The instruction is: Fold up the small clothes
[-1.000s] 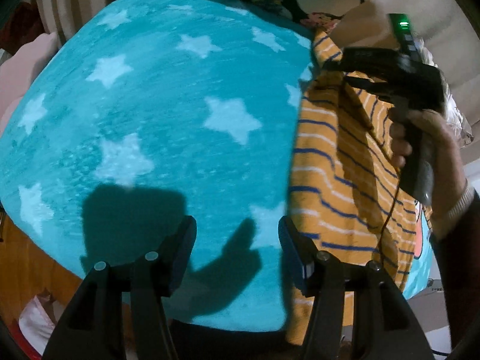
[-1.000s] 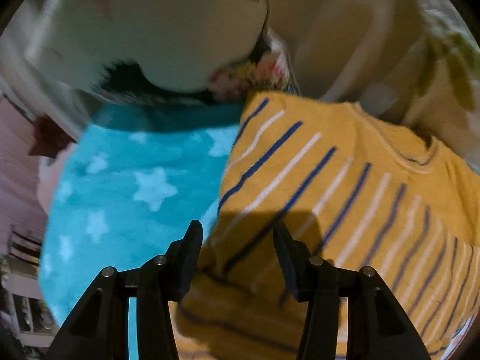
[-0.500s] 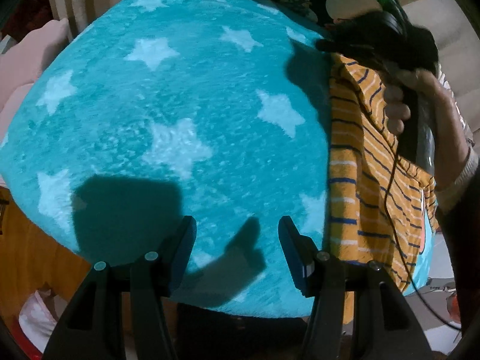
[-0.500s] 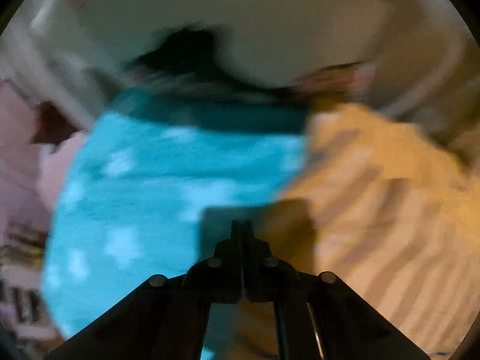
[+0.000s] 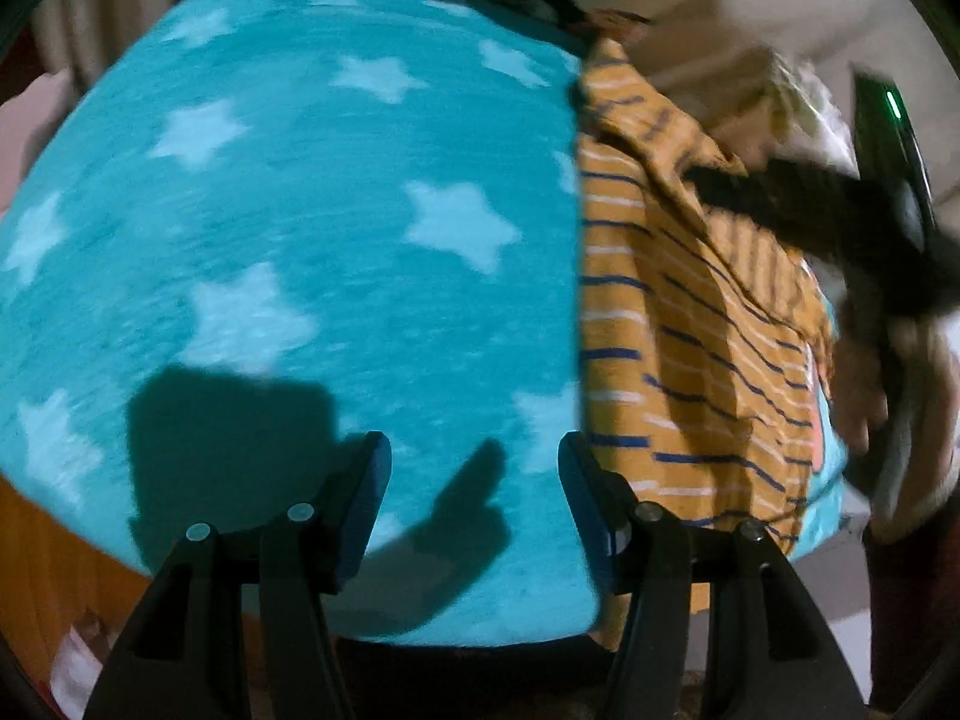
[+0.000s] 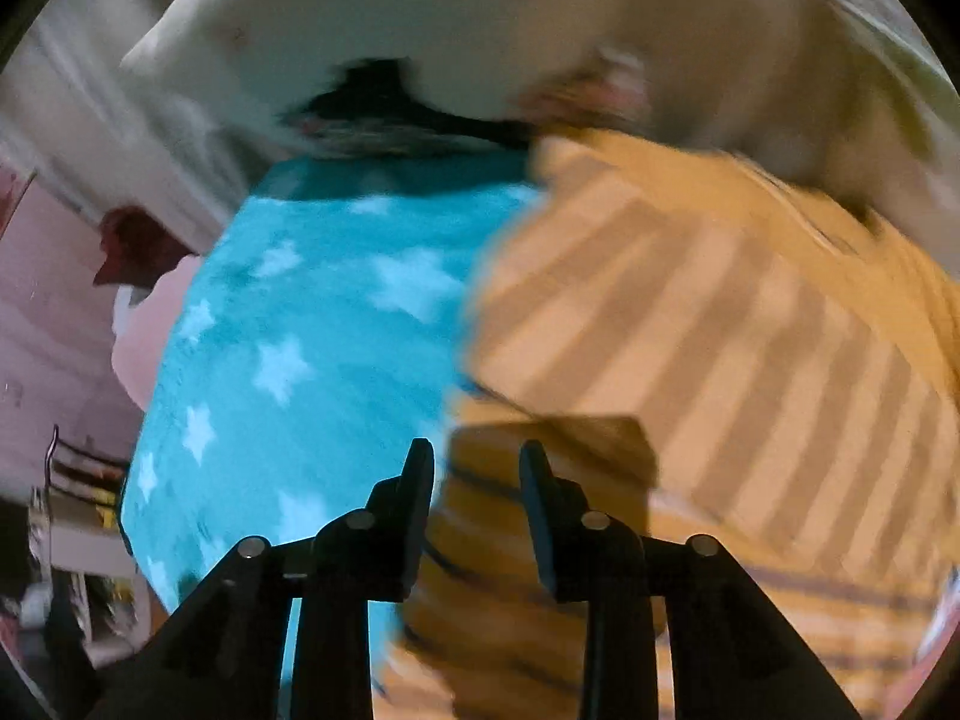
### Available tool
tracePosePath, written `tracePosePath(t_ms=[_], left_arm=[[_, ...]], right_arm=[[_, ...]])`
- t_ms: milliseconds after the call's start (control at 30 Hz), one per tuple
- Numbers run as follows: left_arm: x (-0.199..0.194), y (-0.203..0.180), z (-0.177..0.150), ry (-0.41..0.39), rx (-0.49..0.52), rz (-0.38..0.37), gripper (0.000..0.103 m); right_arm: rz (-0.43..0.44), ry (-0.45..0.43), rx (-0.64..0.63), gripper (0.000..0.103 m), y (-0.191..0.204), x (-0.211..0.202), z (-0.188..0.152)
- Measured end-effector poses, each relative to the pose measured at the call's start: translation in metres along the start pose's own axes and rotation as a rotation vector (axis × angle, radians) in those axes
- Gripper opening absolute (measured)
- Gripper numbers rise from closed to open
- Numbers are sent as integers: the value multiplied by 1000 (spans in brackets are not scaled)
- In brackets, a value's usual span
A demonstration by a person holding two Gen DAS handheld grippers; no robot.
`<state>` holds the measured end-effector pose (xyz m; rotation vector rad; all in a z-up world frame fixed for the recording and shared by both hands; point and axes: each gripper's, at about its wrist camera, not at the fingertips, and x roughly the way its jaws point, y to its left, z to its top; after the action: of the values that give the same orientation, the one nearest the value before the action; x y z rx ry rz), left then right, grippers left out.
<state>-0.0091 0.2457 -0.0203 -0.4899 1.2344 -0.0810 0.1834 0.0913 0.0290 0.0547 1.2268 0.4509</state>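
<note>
An orange shirt with blue and white stripes lies along the right side of a teal star-patterned blanket. Its upper part is bunched and turned over itself. My left gripper hangs open over the bare blanket, just left of the shirt's edge, with nothing between its fingers. In the left wrist view my right gripper, blurred in a hand, points at the shirt's turned-over part. In its own view the right gripper stands above the shirt near its left edge. Its jaws are opening, and I see no cloth pinched between them.
Pale bedding and a pillow lie past the far end of the blanket. A pink cushion and a shelf stand off the left side. The blanket's near edge drops to a wooden side.
The right gripper went from open to fully shut, then partly apart again, and swung right across the shirt. The shirt's top is now bunched over. The left gripper stayed open over the blanket.
</note>
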Motion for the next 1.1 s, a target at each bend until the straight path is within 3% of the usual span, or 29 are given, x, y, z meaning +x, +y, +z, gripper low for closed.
tracePosePath(t_ms=[167,300,400,533,667,700,733,767,800,833,867,1100], left_arm=[[18,-32,0,48,86,-57,58],[30,-52,-7,77,109,-88,58],[35,-63,-13,85,102,-86,58],[43,-75,-27,86,70,-58,63],[45,-85,-42,59,52,-8,64],[45,-89,-46,51,54,16,59],[46,-92,-49,48,58,41,30],[48,-95,-51,59,66,77,10],[49,-94,-54,67,55,88,8],[46,-90,-54,59,36,87,7],[43,-88,-56,56,19,93,7],[5,-74,-79,10,-74,135,7]], right_arm=[[-131,-16,135,36,-80,-60,-67],[-257,-29,255,50,-142,-109,-123],[-332,-9,341,52,-185,-131,-165],[-274,35,441,53,-226,-133,-207],[-156,44,410,53,-225,-120,-219],[-137,44,396,53,-225,-117,-220],[-125,44,363,53,-219,-114,-219],[-138,34,329,53,-216,-112,-218],[-140,32,300,46,-213,-111,-218],[-130,31,267,21,-210,-111,-217],[-113,37,256,13,-210,-110,-216],[-34,75,181,10,-207,-134,-237]])
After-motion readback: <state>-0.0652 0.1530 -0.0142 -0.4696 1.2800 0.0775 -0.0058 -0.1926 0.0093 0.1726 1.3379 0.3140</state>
